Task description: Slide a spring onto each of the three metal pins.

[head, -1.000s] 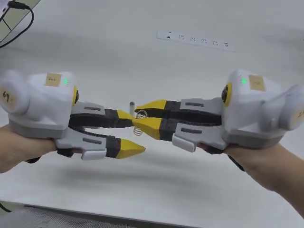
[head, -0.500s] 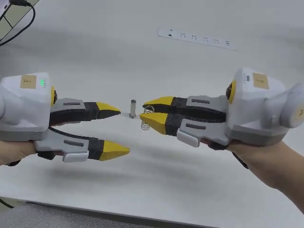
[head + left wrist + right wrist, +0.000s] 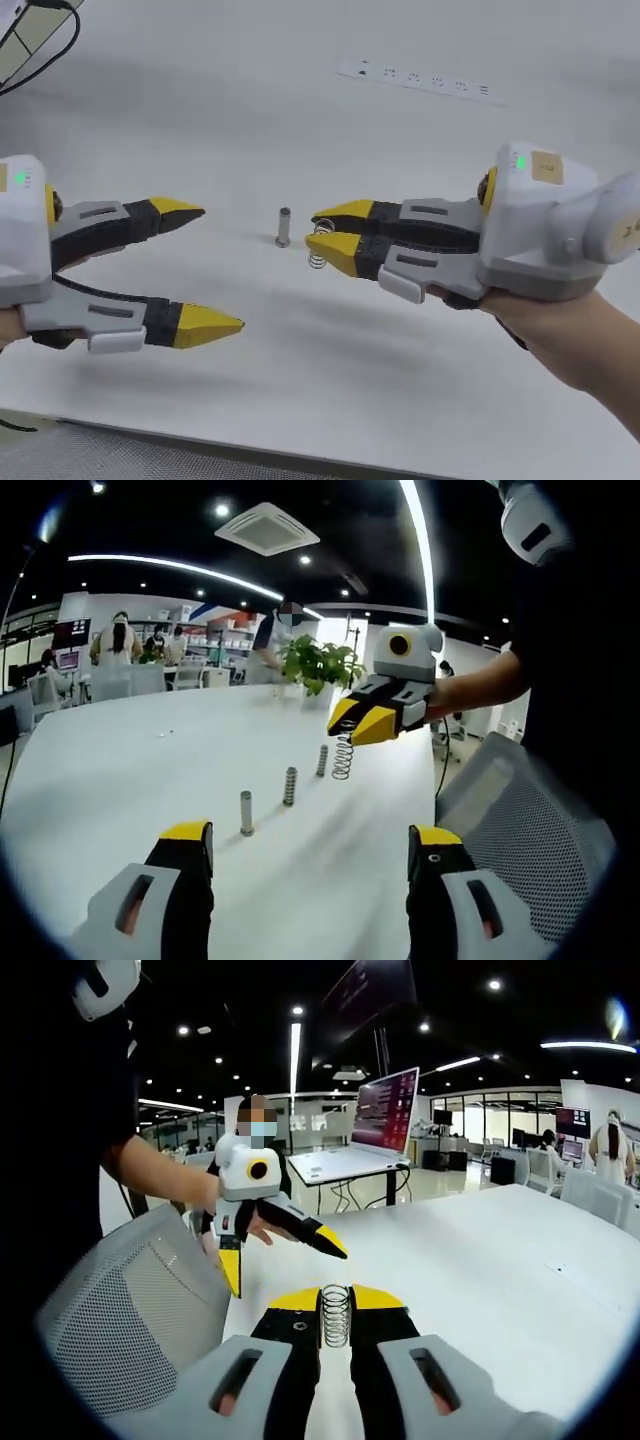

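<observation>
A bare metal pin (image 3: pixel 284 227) stands upright on the white table (image 3: pixel 300 380). In the left gripper view this pin (image 3: pixel 246 813) comes first in a row. Behind it stand two pins that carry springs (image 3: pixel 289 786) (image 3: pixel 322 760). My right gripper (image 3: pixel 322 230) is shut on a loose spring (image 3: pixel 316 260), just right of the bare pin. The spring (image 3: pixel 336 1315) stands upright between its yellow jaws. My left gripper (image 3: pixel 208 268) is open and holds nothing, well left of the pin. Across the pins it sees the right gripper (image 3: pixel 375 715) with its hanging spring (image 3: pixel 343 757).
A white power strip (image 3: pixel 410 78) lies at the back of the table, and a black cable (image 3: pixel 40 50) loops at the far left corner. The table's front edge runs along the bottom. A grey mesh chair (image 3: pixel 130 1300) stands by the table, and a laptop (image 3: pixel 360 1125) on a farther desk.
My left gripper has pulled back to the left, away from the right gripper's tips and the spring. The right gripper still holds the spring beside the pin.
</observation>
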`<act>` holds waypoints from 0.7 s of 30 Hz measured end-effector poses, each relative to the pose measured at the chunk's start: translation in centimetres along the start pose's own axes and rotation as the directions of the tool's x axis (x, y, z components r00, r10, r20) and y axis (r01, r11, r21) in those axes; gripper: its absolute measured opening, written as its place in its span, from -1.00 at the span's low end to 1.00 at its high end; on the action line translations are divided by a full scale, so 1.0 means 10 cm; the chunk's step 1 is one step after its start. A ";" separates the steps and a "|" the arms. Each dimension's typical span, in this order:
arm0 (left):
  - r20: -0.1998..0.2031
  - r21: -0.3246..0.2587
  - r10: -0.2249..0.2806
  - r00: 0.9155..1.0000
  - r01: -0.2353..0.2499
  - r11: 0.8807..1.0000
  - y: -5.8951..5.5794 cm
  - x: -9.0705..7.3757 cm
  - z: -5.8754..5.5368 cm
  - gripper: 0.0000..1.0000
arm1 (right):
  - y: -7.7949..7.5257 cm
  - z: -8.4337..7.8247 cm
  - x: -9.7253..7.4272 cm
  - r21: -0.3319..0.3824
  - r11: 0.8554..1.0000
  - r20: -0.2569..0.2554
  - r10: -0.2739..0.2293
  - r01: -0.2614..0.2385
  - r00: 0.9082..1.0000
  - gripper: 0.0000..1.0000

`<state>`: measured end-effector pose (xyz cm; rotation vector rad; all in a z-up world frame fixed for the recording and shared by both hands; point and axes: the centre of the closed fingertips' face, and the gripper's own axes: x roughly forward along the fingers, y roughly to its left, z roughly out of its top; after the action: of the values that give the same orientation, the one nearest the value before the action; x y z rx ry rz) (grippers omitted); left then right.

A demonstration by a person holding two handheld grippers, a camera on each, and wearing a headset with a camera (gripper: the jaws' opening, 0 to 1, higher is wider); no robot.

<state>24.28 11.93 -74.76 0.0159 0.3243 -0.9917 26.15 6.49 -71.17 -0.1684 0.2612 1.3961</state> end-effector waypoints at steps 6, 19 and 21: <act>0.006 -0.012 0.026 1.000 -0.026 1.000 0.01 -0.04 -0.02 0.80 | -0.05 -0.05 0.01 0.001 1.000 -0.018 -0.010 0.010 1.000 -0.85; 0.022 -0.011 0.053 0.998 -0.052 0.999 0.02 -0.05 -0.01 0.96 | -0.21 -0.01 0.07 -0.004 0.999 -0.018 -0.043 0.043 0.999 -0.85; 0.022 -0.010 0.052 0.998 -0.052 0.999 0.01 -0.05 -0.01 0.96 | -0.24 -0.01 0.09 0.001 0.999 -0.017 -0.050 0.050 0.999 -0.85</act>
<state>24.05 12.43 -74.69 0.0046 0.3066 -0.9381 28.65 6.88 -71.62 -0.1845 0.2702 1.3455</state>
